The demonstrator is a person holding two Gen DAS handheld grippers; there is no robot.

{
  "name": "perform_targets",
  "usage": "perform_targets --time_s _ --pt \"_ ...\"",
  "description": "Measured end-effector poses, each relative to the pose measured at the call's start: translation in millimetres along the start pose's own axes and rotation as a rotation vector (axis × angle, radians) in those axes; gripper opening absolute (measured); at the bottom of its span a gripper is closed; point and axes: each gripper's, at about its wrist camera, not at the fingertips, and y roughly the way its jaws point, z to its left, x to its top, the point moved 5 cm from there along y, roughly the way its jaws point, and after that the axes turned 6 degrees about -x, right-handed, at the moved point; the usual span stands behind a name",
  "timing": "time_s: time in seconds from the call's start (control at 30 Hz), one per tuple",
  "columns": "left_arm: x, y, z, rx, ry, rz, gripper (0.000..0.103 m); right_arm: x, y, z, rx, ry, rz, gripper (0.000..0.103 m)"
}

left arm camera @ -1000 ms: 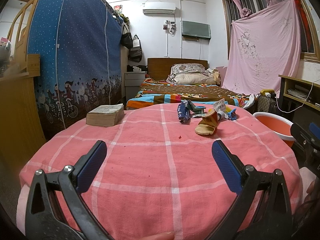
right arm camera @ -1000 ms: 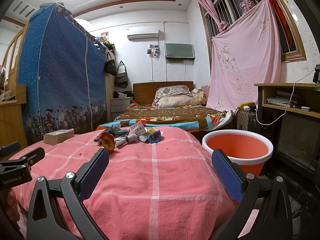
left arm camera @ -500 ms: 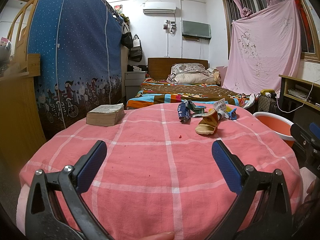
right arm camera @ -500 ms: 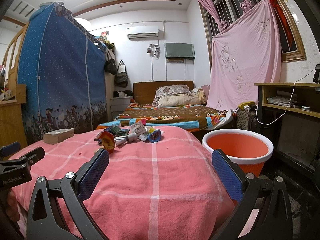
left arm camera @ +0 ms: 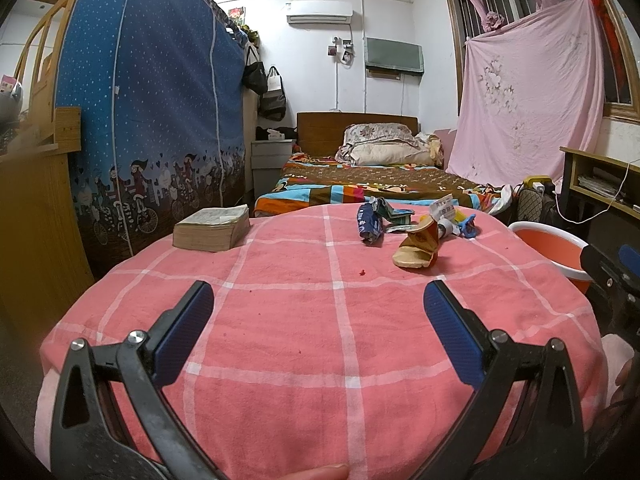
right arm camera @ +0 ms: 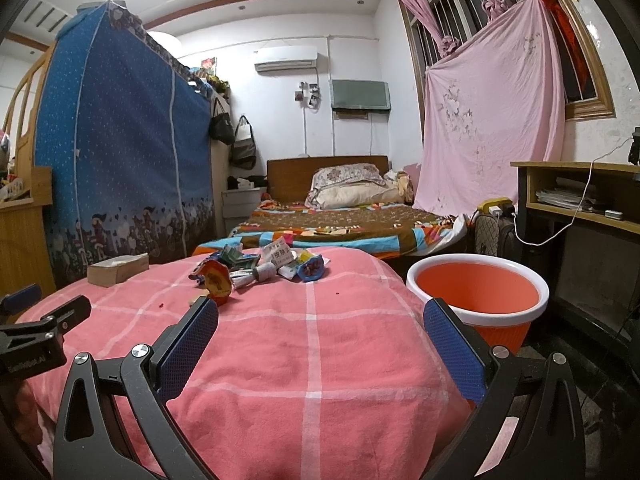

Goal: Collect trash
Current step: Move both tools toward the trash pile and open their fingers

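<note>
Wrappers, a crumpled pile of coloured foil and paper trash [right arm camera: 260,268], lie at eleven o'clock from my right gripper [right arm camera: 320,344] and one o'clock from my left gripper [left arm camera: 318,330]; both are spread, empty. Orange plastic bin [right arm camera: 476,300] stands at my right's two o'clock, so right seems nearer.

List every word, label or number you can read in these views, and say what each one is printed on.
"GenRobot.AI", faint and only partly legible: on the black body of the left gripper, seen from the right wrist view.
Black Chinese characters on the white paper label in the trash pile: too small to read reliably.
Print on the crumpled blue wrapper: blurred, unreadable.
Thick worn paperback book: no legible text.
</note>
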Motion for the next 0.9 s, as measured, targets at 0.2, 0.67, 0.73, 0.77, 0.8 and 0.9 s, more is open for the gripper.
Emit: perform_targets --time_s 0.2,0.67,0.73,0.77,0.8,0.9 --pt "7.6 9.3 4.9 0.004 0.003 -0.013 0.088 17.5 4.9 5.5 -0.008 -0.035 0.024 0.103" --pt "68.6 37.6 0.5 0.003 0.014 -0.107 0.088 66.5 38.9 11.1 0.045 -0.059 -0.054 0.103" --pt "75.8 42.3 0.4 0.004 0.015 -0.127 0.088 73.4 43.7 11.9 0.060 -0.063 -0.084 0.103" --pt "78.7 44.3 -0.4 0.004 0.016 -0.138 0.088 77.7 47.7 11.9 0.065 -0.064 -0.098 0.103" --pt "81.9 46.3 -0.4 0.005 0.018 -0.150 0.088 81.2 51.1 11.8 0.073 -0.066 -0.109 0.103" --pt "86.9 53.8 -1.4 -0.005 0.017 -0.170 0.088 90.9 63.1 14.3 0.107 -0.083 -0.139 0.103"
